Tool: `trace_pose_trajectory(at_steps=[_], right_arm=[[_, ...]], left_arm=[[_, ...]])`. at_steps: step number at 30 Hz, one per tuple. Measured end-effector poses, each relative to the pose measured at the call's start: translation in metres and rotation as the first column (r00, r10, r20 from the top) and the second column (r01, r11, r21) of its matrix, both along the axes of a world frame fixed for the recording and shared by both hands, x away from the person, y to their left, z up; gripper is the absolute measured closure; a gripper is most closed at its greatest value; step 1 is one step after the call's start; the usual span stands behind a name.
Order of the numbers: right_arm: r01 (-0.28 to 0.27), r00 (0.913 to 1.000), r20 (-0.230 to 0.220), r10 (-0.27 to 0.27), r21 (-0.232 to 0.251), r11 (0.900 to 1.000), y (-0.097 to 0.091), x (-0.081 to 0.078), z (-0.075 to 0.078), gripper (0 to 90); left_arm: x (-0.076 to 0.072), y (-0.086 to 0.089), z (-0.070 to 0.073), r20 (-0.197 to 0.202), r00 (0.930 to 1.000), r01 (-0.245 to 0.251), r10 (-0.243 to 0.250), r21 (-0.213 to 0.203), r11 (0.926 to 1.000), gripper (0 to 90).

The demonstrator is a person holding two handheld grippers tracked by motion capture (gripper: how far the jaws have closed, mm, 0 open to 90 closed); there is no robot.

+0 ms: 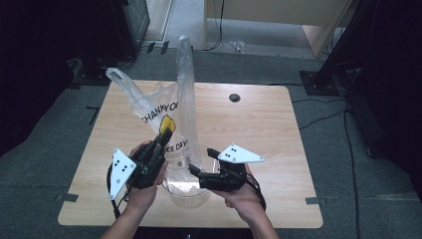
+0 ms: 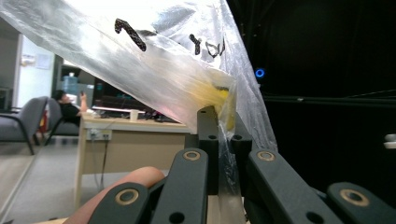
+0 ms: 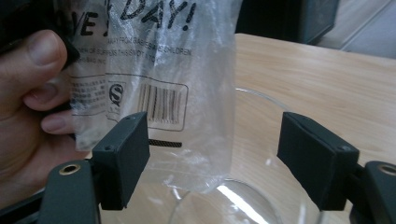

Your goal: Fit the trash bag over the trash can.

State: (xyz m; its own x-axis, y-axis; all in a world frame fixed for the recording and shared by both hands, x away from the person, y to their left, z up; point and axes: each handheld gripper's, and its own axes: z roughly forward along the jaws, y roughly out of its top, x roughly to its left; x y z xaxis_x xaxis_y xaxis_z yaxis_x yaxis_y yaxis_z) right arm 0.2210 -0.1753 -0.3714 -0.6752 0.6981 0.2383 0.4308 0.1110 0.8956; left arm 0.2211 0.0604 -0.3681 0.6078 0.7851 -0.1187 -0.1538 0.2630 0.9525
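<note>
Clear plastic bag (image 1: 164,112) printed in black reads "THANK YO" and "ICE DAY!" in the high view, with a barcode and fine print near its lower end. Its long axis runs upright, handles toward 12 o'clock, lower end hanging into a glass bowl (image 1: 186,186) on the table (image 1: 268,134). Left gripper (image 1: 165,128) is clamped on the bag; right gripper (image 1: 201,162) stands wide apart, empty.
</note>
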Motion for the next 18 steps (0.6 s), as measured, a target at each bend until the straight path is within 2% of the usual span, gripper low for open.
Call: trace_pose_trajectory(at_steps=[2,4,7,8,10,13,18], right_arm=[[-0.024,0.9996,-0.017,0.024,0.012,0.9996,0.0021,0.0022,0.0009,25.8],[-0.045,0.9988,-0.016,0.046,0.012,0.9989,0.0044,0.0035,0.0008,31.7],[-0.068,0.9976,-0.016,0.068,0.008,0.9977,0.0074,0.0039,-0.0003,50.8],[-0.061,0.9981,-0.006,0.061,-0.007,0.9981,0.0085,0.0036,-0.001,61.6],[-0.04,0.999,0.018,0.04,-0.031,0.9987,0.0089,0.0032,-0.0021,75.1],[-0.003,0.9989,0.046,0.005,-0.049,0.9988,0.0069,0.003,-0.003,88.4],[0.089,0.9918,0.099,-0.082,-0.072,0.9934,-0.0005,0.0024,-0.0027,90.0]], left_arm=[[0.0004,0.0016,0.0002,-0.002,0.9999,0.016,-0.016,-0.013,0.9998,88.3],[0.0013,0.0031,0.0003,-0.008,0.9994,0.033,-0.033,-0.024,0.9992,88.3],[0.0017,0.0035,0.0001,-0.011,0.9989,0.046,-0.047,-0.032,0.9984,88.3],[0.0016,0.0037,0.0002,-0.01,0.9984,0.056,-0.057,-0.032,0.9979,88.3],[0.0014,0.004,0.0003,-0.006,0.9968,0.08,-0.08,-0.036,0.9962,88.3],[0.0014,0.0047,0.0004,-0.003,0.9938,0.111,-0.112,-0.032,0.9933,87.9],[0.0016,0.0055,-0.0009,-0.008,0.9876,0.157,-0.157,-0.009,0.9876,86.9]])
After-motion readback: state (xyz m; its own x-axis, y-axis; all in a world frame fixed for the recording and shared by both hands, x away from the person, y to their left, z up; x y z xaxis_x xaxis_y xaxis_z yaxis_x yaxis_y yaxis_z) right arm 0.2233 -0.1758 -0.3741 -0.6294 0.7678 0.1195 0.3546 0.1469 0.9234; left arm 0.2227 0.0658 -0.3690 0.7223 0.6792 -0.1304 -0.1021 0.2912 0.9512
